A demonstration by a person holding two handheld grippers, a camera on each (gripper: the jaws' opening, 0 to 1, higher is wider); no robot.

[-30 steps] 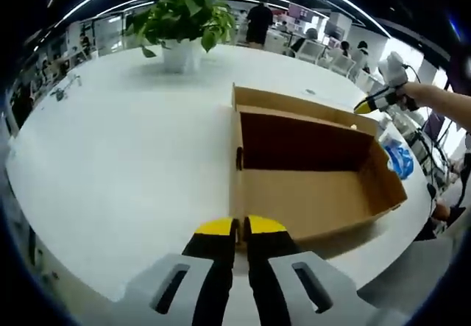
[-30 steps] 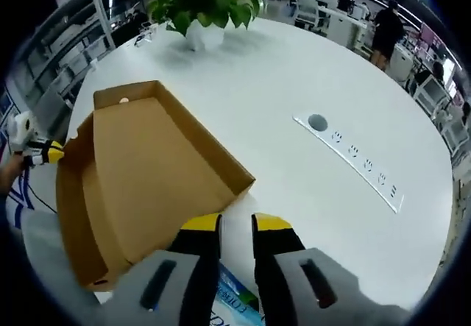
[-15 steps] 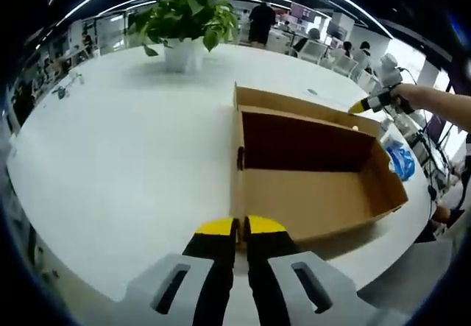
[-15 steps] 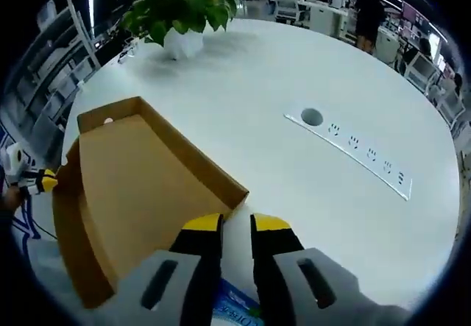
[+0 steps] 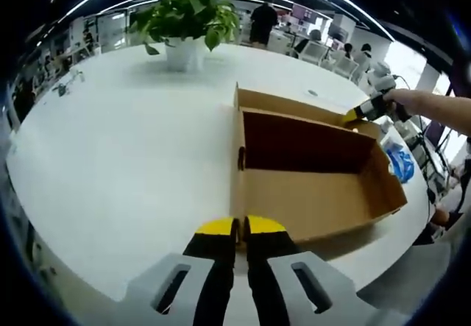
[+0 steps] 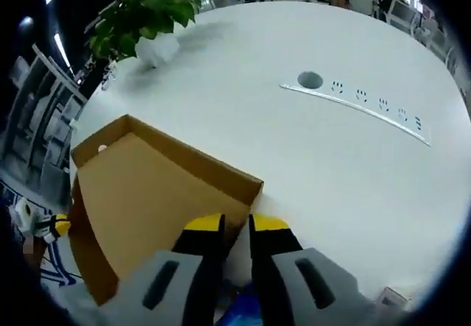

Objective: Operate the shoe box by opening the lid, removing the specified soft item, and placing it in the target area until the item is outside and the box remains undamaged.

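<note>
Shoe box of brown cardboard (image 5: 309,186) lies open on the round white worktop (image 5: 125,149), its lid swung back, and in the left gripper view we look down into a dark reddish inner wall and a bare brown floor. We cannot make out any soft item inside it.

Our left hand-held gripper (image 5: 240,227) sits at the near short wall of the box, its yellow-tipped black jaws drawn almost together on the top edge of the cardboard, which appears pinched between them.

Our right hand-held gripper (image 5: 352,115) shows at the far corner of the box in the left gripper view, held by a hand (image 5: 406,102) that reaches in from the right; its yellow tip touches or nearly touches the rim there. In the right gripper view the same gripper's jaws (image 6: 236,225) stand close together with a narrow gap, just by the corner of the open brown cardboard flap (image 6: 151,193); we cannot tell whether they grip it.

A blue and white plastic packet (image 5: 399,159) lies on the worktop just beside the far side of the box. A green leafy plant in a white pot (image 5: 184,24) stands well apart, and a white strip of power sockets (image 6: 368,105) is set into the worktop beside a round grey opening (image 6: 310,80).
</note>
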